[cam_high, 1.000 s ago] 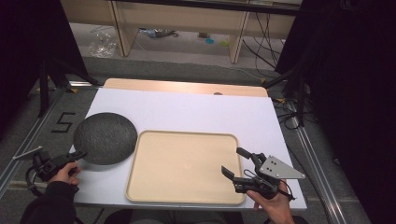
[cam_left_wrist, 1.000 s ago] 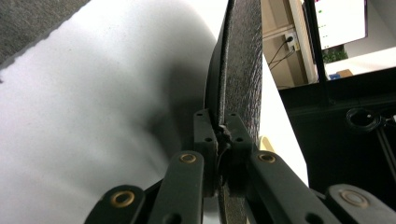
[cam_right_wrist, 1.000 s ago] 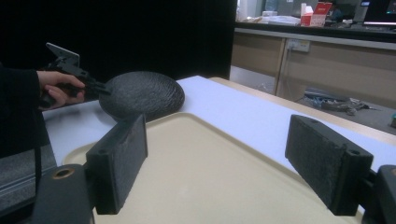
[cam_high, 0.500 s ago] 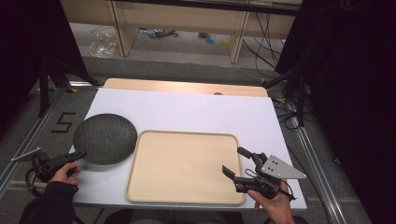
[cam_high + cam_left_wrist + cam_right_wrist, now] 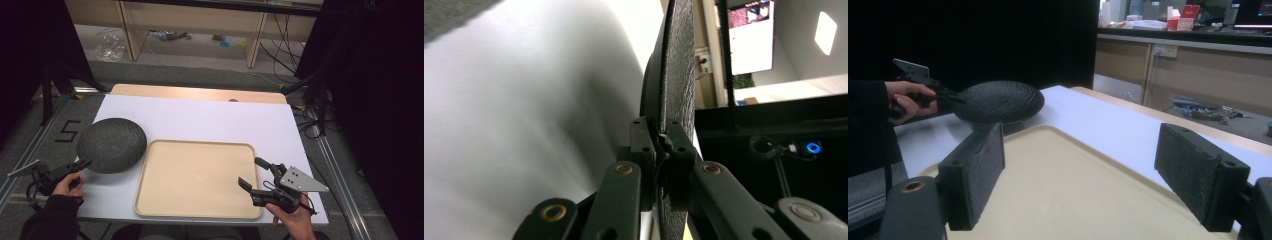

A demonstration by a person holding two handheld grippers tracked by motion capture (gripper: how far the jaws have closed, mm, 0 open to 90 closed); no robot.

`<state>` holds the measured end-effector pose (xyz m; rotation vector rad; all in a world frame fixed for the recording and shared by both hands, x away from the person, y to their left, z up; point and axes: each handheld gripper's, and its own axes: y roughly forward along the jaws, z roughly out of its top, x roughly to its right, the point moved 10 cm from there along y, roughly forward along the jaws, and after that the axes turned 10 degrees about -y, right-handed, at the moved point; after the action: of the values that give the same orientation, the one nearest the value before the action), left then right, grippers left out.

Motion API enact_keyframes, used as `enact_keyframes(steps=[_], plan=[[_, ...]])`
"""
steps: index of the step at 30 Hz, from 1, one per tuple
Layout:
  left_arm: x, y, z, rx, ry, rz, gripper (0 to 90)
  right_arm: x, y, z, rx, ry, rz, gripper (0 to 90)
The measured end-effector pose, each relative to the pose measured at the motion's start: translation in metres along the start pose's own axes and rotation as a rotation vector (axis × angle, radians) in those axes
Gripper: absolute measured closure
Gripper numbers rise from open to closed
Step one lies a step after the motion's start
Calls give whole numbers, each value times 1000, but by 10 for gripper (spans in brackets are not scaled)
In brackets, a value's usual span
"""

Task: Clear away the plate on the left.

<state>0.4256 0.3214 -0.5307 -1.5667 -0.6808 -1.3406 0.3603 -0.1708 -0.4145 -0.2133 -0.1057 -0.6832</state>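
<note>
Gripping the dark plate's [image 5: 111,144] rim at lower left of the high view, the left tool [image 5: 75,166] was clamped on it. The right tool [image 5: 254,174] gaped wide over the beige tray [image 5: 197,177] at lower right, on the white desk [image 5: 210,117].

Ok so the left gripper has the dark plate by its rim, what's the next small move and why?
Probably lift the dark plate a little and carry it toward the beige tray. The left gripper is shut on the plate's rim, the plate sits on the white table just beside the tray, and the tray is bare. The right gripper hangs open over the tray's near right corner.
</note>
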Motion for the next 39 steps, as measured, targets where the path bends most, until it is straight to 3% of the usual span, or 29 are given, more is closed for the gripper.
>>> enact_keyframes(steps=[8,10,12,17,18,20,21,32,35,36,39], plan=[[11,4,-17,-73,4,-49,854,-3,-1,-1,-15,29,14,210],[14,6,-22,-91,3,-62,854,1,-1,0,-5,-5,-1,209],[16,7,-25,-107,13,-71,852,1,-1,0,1,-1,-5,208],[18,7,-35,-142,42,-59,842,2,-1,0,-2,-6,-6,208],[20,10,-41,-165,47,-78,837,2,0,1,6,-3,-7,207],[19,11,-44,-169,56,-55,837,2,-1,0,0,-5,-7,207],[22,13,-47,-189,52,-87,837,2,0,1,5,-5,-5,207],[33,29,-93,-330,75,-115,839,2,-1,0,1,-3,-7,205],[32,34,-105,-357,72,-101,840,2,-2,0,-2,-2,-1,206],[31,37,-112,-383,84,-91,837,1,-2,0,-10,7,2,205],[30,39,-117,-395,99,-78,837,3,-2,1,8,0,-6,205]])
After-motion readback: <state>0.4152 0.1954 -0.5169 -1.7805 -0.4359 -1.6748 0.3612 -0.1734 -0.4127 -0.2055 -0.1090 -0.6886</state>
